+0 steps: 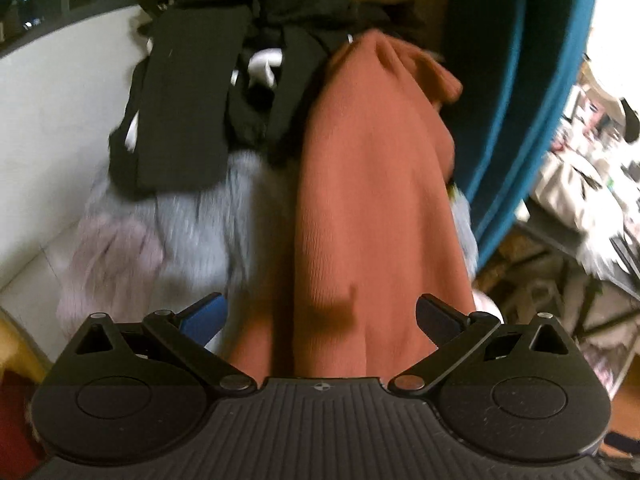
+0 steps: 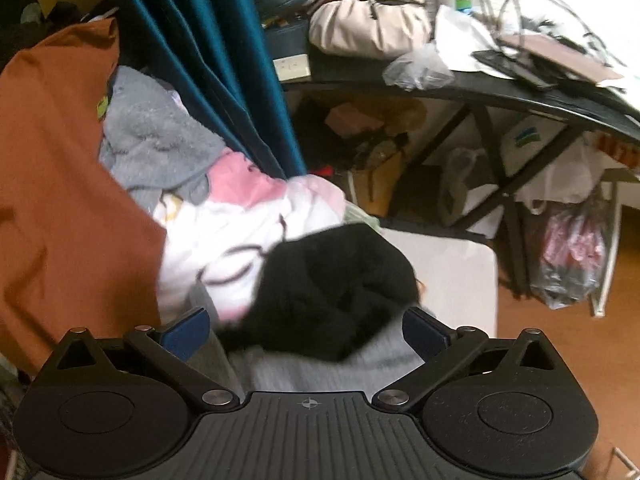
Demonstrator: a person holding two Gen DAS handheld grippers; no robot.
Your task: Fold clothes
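A rust-orange garment (image 1: 372, 208) lies lengthwise over a pile of clothes, straight ahead of my left gripper (image 1: 320, 314), which is open with the cloth between its spread fingers, not pinched. Black garments (image 1: 192, 112) and a fluffy grey one (image 1: 208, 224) lie to its left. My right gripper (image 2: 306, 330) is open above a black garment (image 2: 332, 288) lying on a grey ribbed cloth (image 2: 320, 368). The orange garment (image 2: 60, 184) fills the left of the right wrist view, beside a grey fleece (image 2: 156, 140) and a white-and-pink printed cloth (image 2: 232, 224).
A teal curtain (image 1: 516, 92) (image 2: 208, 64) hangs right of the pile. A white table surface (image 2: 452, 276) lies under the clothes. A cluttered black desk (image 2: 500, 92) with a beige bag (image 2: 368, 24) stands behind, bags beneath it. A white wall (image 1: 52, 128) is at left.
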